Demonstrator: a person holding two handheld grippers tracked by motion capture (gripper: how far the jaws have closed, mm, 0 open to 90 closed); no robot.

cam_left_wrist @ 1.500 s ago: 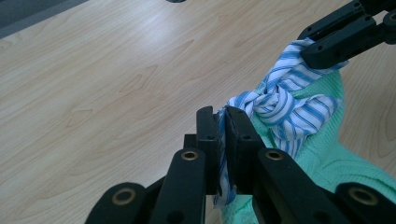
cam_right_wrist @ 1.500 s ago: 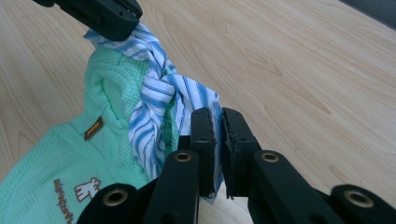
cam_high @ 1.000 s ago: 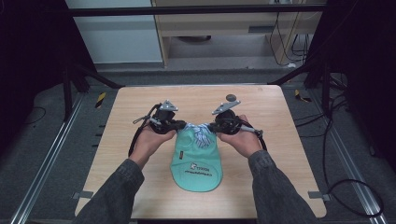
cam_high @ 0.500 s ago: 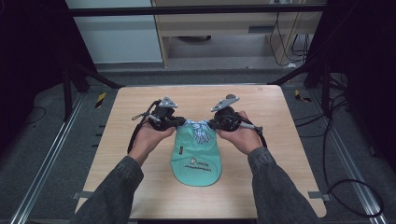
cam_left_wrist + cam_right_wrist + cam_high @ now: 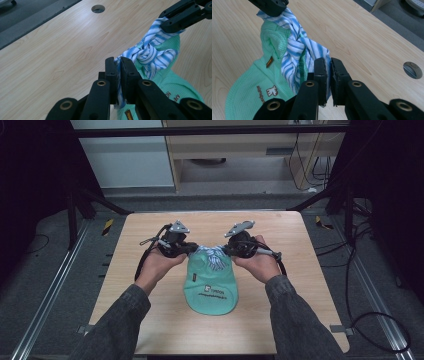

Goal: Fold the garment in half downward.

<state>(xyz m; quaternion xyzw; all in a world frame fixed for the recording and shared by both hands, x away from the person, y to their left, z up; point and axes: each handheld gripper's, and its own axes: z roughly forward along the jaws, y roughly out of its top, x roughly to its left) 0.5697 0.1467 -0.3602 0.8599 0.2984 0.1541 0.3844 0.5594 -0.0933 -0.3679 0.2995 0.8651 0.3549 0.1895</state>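
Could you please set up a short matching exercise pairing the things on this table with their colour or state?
Things:
1. left tongs
2. cap
3. striped ties
4. table

Descriptions:
A. mint green with printed lettering
B. pale wood with a round hole
C. shut on one striped end
D. blue and white, knotted together

Pairs: 1-C, 2-A, 3-D, 4-B

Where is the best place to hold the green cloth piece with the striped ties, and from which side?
Grip the striped ties, not the green cloth. They are thin strips at its far edge, one end toward each side, so each gripper comes in from its own side. The left gripper and the right gripper already pinch them so.
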